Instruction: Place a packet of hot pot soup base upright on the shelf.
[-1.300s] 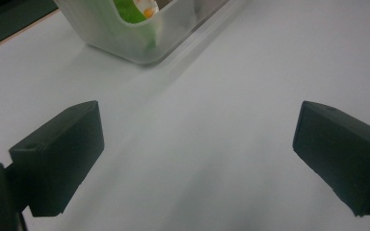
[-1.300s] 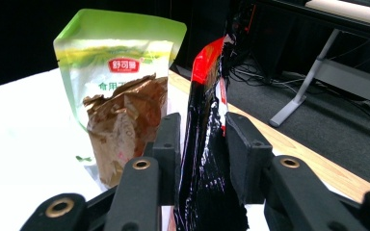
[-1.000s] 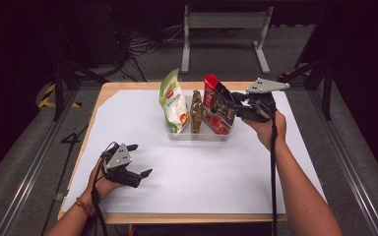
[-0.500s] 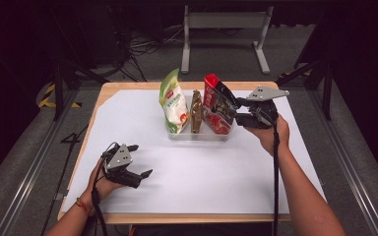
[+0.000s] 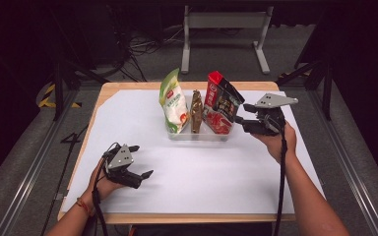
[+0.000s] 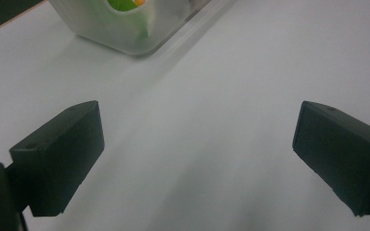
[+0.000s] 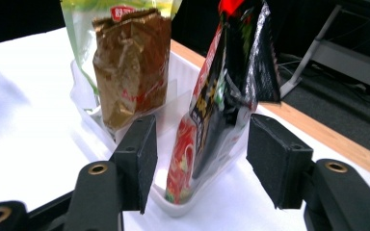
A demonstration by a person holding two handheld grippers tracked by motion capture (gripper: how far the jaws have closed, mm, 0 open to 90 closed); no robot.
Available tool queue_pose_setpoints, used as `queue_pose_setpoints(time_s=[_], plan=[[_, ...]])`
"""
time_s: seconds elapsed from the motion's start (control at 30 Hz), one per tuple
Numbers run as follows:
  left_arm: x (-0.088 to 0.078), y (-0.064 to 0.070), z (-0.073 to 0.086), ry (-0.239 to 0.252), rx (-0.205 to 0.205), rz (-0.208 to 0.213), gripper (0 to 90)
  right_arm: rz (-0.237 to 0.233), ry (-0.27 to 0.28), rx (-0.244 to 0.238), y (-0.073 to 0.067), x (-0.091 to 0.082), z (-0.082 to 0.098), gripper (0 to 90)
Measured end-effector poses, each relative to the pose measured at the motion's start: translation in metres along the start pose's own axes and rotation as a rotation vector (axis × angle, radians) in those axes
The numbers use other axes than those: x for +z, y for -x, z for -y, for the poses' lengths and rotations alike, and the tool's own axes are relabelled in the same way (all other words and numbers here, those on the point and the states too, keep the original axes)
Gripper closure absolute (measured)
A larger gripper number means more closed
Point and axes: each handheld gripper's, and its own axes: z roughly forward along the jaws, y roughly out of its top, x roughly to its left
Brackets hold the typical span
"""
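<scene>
A clear plastic tray (image 5: 197, 135) stands at mid-table and holds three upright snack bags: green-white (image 5: 173, 103), gold-brown (image 5: 196, 112) and red-black (image 5: 220, 105). My right gripper (image 5: 241, 121) is at the tray's right end, pointing left at the red-black bag (image 7: 217, 110). Its jaws have just been opening. The bag's lower part stands between the pads (image 7: 139, 159) with a gap on each side. The gold-brown bag (image 7: 130, 62) is in the neighbouring compartment. My left gripper (image 5: 142, 161) rests on the white sheet at the front left, open with nothing between its jaws (image 6: 197, 159).
A white sheet (image 5: 202, 172) covers the wooden table, whose edge (image 5: 177, 218) runs along the front. The tray's corner (image 6: 125, 38) lies ahead of the left gripper. Behind the table are a metal stand (image 5: 224, 22) and floor cables.
The right gripper has sunk lower beside the red-black bag, and its jaws stand wider apart. The left hand and the bags have not moved.
</scene>
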Motion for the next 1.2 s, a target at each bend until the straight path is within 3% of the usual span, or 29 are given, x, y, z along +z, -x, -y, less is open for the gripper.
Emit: queue_pose_setpoints(time_s=[0.3, 0.7, 0.93, 1.2], plan=[[0.002, 0.001, -0.001, -0.007, 0.000, 0.007, 4.7, 0.013, -0.033, -0.037, -0.004, -0.002, 0.014, 43.2], [0.004, 0.000, 0.000, -0.019, -0.007, 0.006, 4.7, 0.020, -0.045, -0.105, -0.021, -0.010, 0.041, 37.3], [0.006, 0.001, 0.001, -0.028, -0.007, 0.010, 4.7, 0.018, -0.026, -0.064, -0.022, -0.015, 0.065, 29.9], [0.006, 0.001, 0.001, -0.028, -0.003, 0.009, 4.7, 0.017, 0.014, -0.042, -0.020, -0.026, 0.079, 25.7]])
